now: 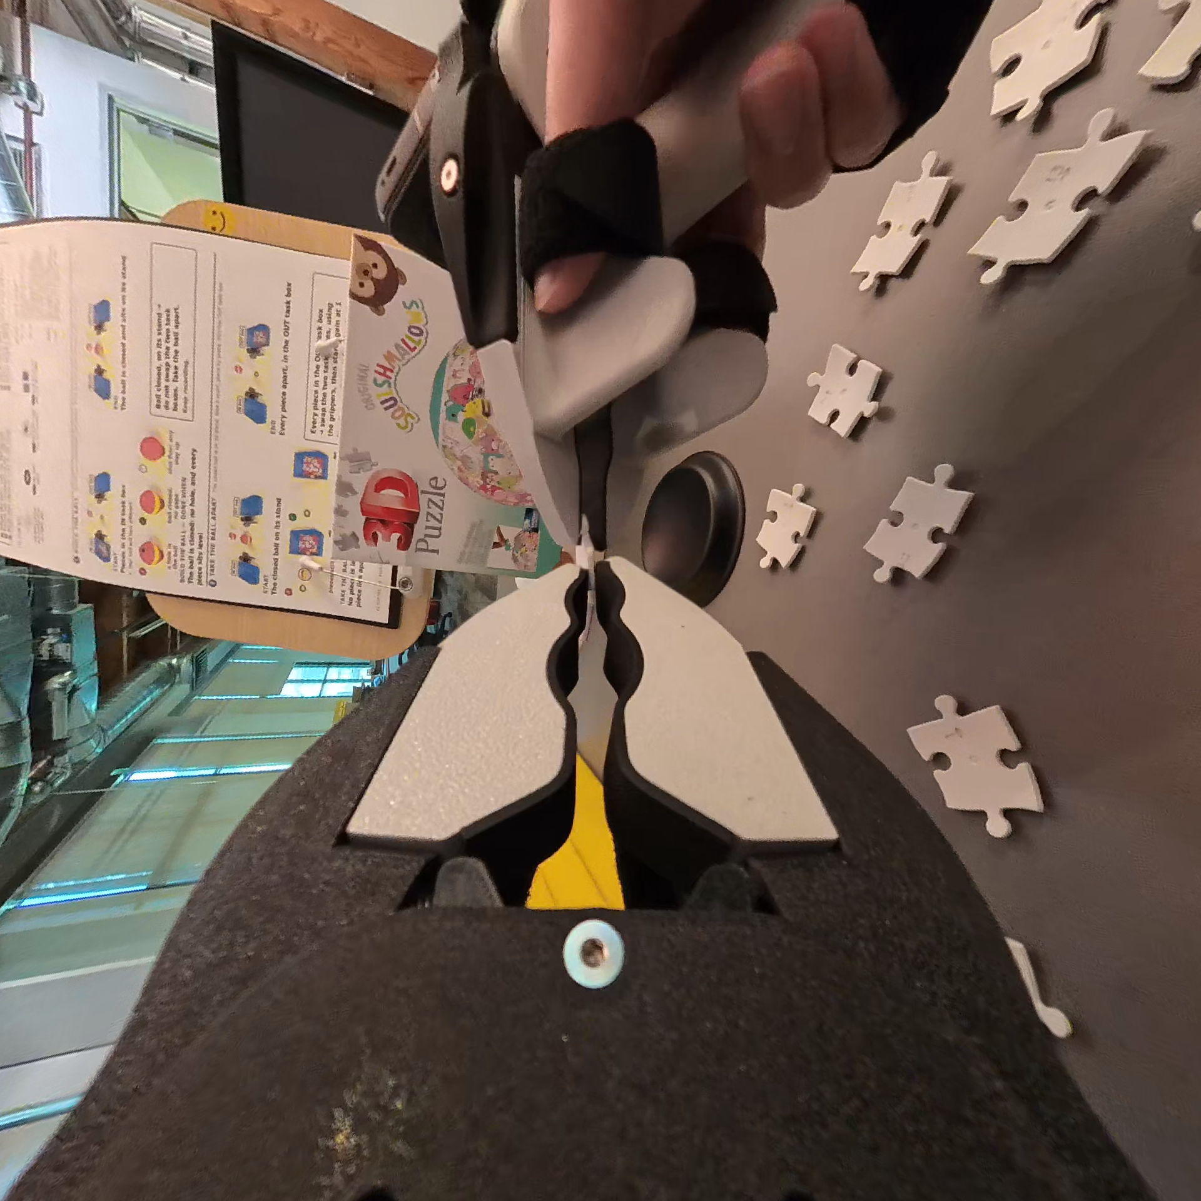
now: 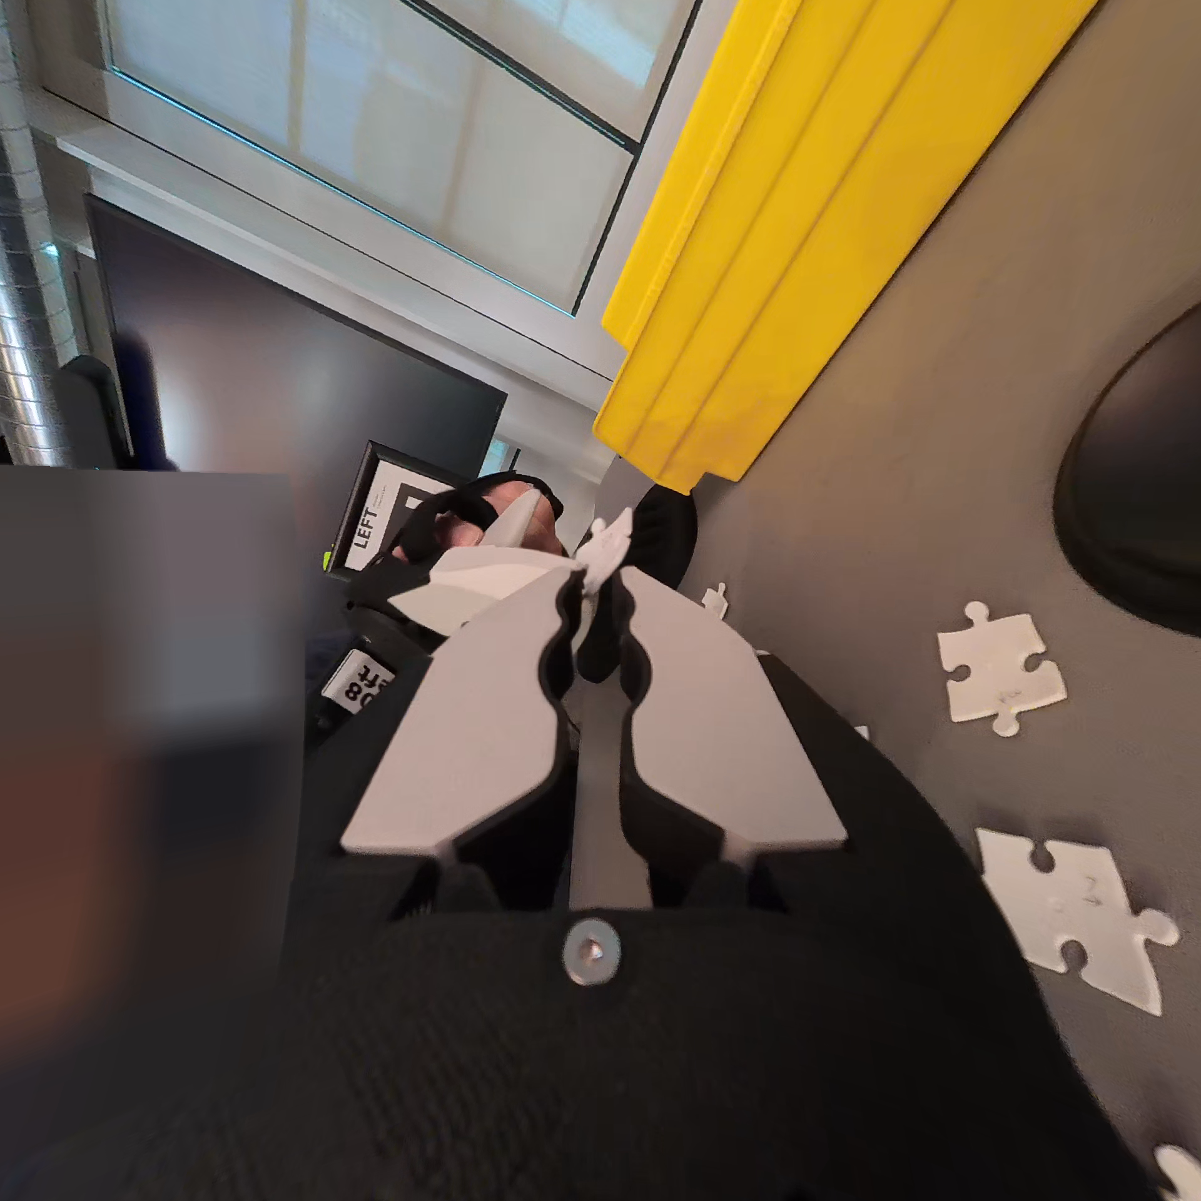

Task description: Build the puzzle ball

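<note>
My left gripper (image 1: pixel 588 572) is shut on a white puzzle piece (image 1: pixel 588 607) seen edge-on between its grey fingers. My right gripper (image 1: pixel 587 520) comes in from above, held by a gloved hand, and its tips meet the same spot. In the right wrist view my right gripper (image 2: pixel 594 578) is shut on a white puzzle piece (image 2: pixel 604 546) that sticks out past its tips, with the left gripper's fingers (image 2: pixel 481 578) just behind. I cannot tell whether there is one piece or two joined. Several loose white pieces (image 1: pixel 916 526) lie face down on the grey table.
A black round stand (image 1: pixel 692 526) sits on the table (image 1: pixel 1072 650) behind the grippers; it also shows at the right edge of the right wrist view (image 2: pixel 1137 520). A yellow bin (image 2: pixel 780 260), a puzzle box (image 1: pixel 416 416) and an instruction sheet (image 1: pixel 195 403) stand at the back. Loose pieces (image 2: pixel 1001 669) lie nearby. My left and right fingertips are right by each other.
</note>
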`<action>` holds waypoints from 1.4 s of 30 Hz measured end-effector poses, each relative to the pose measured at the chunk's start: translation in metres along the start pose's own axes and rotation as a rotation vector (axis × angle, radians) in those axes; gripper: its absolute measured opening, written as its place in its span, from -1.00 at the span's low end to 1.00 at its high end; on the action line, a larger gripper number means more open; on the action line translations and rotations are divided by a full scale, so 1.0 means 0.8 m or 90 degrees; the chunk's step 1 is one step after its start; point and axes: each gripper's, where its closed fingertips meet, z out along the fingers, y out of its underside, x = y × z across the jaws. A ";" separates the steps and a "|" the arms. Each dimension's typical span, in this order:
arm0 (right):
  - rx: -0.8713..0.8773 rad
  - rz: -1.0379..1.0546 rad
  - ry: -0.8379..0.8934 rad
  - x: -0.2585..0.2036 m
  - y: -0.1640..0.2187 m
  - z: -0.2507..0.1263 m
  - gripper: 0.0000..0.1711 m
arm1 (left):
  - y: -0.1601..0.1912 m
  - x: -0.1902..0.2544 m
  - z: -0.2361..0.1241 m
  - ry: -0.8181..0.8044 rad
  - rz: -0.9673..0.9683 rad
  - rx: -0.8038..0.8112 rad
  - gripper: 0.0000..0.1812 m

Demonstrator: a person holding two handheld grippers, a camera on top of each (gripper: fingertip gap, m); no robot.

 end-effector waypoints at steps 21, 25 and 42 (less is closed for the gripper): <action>0.134 -0.164 -0.037 -0.047 -0.037 -0.023 -0.97 | 0.016 -0.026 -0.013 0.291 -0.687 0.061 -0.74; 0.205 -0.185 -0.045 -0.063 -0.046 -0.024 -0.97 | -0.002 -0.045 -0.011 0.314 -0.799 0.148 -0.76; 0.053 -0.415 0.061 -0.084 -0.024 -0.017 -0.68 | -0.015 -0.052 -0.038 0.618 -0.764 0.059 -0.98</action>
